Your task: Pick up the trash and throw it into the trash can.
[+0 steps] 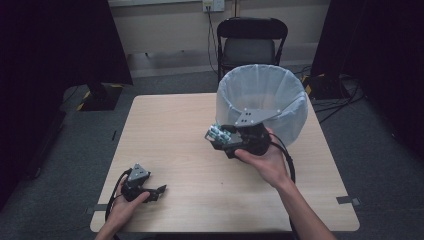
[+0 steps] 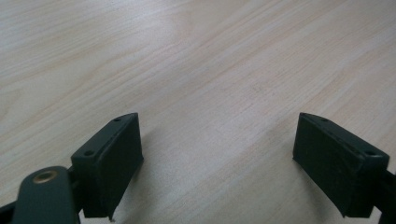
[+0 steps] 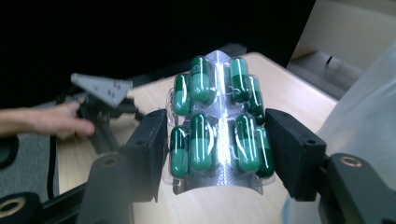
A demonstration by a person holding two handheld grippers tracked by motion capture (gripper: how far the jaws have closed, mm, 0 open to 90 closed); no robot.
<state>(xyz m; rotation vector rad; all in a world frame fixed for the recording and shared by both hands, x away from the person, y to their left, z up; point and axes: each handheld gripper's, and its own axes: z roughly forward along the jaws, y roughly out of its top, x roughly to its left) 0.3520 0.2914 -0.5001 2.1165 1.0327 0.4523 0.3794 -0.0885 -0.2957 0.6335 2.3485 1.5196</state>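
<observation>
A silver blister pack of green capsules (image 3: pixel 217 123) is pinched between the two black jaws of my right gripper (image 3: pixel 217 140), which bow it slightly. In the high view that pack (image 1: pixel 216 133) hangs above the table's middle in the right gripper (image 1: pixel 220 136), just left of the white-lined bin (image 1: pixel 260 97). My left gripper (image 1: pixel 161 190) rests low at the table's near left, its jaws spread wide over bare wood with nothing between them (image 2: pixel 217 158).
The light wooden table (image 1: pixel 175 130) carries the bin at its far right corner. A black folding chair (image 1: pixel 251 42) stands behind the table. Dark curtains hang on both sides. Cables trail on the floor at the right.
</observation>
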